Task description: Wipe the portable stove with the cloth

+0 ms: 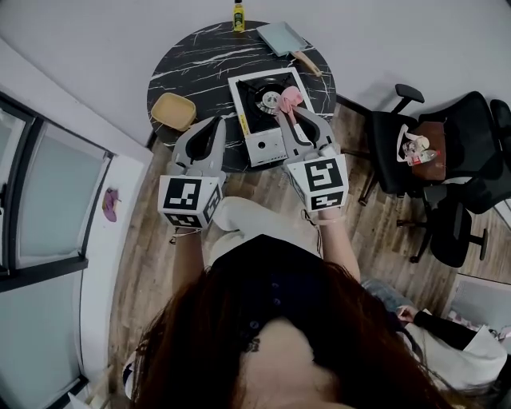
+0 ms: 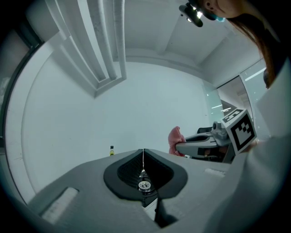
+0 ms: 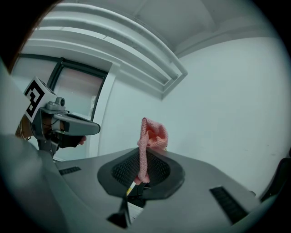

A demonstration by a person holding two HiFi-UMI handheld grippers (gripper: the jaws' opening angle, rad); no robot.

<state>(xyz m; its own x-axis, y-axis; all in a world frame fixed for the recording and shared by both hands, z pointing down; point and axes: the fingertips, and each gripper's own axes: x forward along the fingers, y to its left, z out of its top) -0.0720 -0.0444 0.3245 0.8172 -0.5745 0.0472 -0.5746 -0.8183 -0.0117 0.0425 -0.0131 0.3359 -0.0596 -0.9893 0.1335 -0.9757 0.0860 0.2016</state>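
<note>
The stove (image 1: pixel 255 104) sat on the counter (image 1: pixel 192 64), a bowl (image 1: pixel 173 111) to its left. Behind stood a bottle (image 1: pixel 238 16) and pan (image 1: pixel 279 37).

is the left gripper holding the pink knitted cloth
No, the left gripper has its jaws shut together on nothing, while the pink knitted cloth is pinched in the right gripper.

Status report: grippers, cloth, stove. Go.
Left gripper shut, empty. Right gripper shut on pink cloth, held over burner of portable stove. Yellow bowl, square pan beside stove, not on it.
</note>
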